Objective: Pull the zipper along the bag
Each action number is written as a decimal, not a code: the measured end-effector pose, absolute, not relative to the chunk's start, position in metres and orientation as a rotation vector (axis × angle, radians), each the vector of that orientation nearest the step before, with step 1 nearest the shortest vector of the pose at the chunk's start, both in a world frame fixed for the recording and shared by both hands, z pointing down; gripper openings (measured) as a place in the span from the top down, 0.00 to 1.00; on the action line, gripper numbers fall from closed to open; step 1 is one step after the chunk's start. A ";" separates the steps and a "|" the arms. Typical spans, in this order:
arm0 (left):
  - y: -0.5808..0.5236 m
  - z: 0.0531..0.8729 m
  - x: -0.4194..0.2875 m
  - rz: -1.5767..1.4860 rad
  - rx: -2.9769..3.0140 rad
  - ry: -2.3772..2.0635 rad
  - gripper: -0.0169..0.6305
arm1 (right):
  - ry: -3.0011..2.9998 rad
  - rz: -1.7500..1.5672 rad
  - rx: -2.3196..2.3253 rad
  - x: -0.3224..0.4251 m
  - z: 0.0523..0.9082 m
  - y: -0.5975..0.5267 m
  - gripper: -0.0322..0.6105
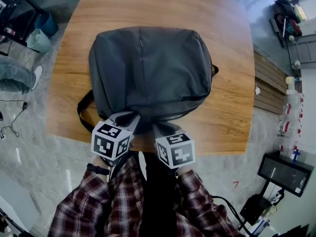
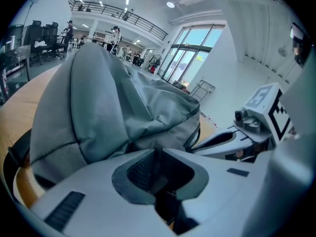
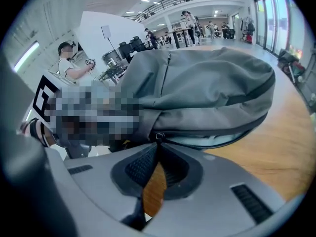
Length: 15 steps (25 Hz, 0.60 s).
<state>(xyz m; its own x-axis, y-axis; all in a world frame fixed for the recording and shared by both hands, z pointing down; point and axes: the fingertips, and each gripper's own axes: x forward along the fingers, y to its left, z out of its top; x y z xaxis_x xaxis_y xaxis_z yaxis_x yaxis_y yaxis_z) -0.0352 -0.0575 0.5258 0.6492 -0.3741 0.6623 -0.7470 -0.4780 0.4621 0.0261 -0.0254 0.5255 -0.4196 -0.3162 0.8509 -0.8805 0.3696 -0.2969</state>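
Note:
A grey backpack [image 1: 148, 68] lies flat on a round wooden table [image 1: 227, 117]. Both grippers sit at its near edge, side by side. My left gripper [image 1: 127, 118] has its jaws closed on the bag's edge; in the left gripper view [image 2: 158, 152] dark material is pinched between the pads below the bag [image 2: 98, 98]. My right gripper [image 1: 159, 127] is shut on the small metal zipper pull [image 3: 158, 136] at the bag's [image 3: 207, 88] rim. Right of the pull the zipper gapes in a narrow slit [image 3: 217, 139] that shows pale lining.
A black strap [image 1: 83, 107] loops out from the bag's left side. The table's near edge runs just under the grippers. Teal bins [image 1: 39, 38] stand on the floor at the left, shelves and clutter [image 1: 291, 107] at the right. A person [image 3: 66, 58] stands in the background.

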 end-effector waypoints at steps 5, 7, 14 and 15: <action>-0.056 0.526 -0.035 0.637 2.103 -0.867 0.90 | -1.879 1.093 1.148 0.082 0.524 -0.030 0.91; -0.057 0.527 -0.037 0.637 2.102 -0.863 0.91 | -1.870 1.113 1.185 0.105 0.525 -0.035 0.91; -0.056 0.527 -0.038 0.628 2.103 -0.848 0.91 | -1.842 1.047 1.259 0.167 0.523 -0.056 0.93; -0.056 0.527 -0.037 0.628 2.103 -0.847 0.91 | -1.848 1.019 1.239 0.170 0.524 -0.058 0.93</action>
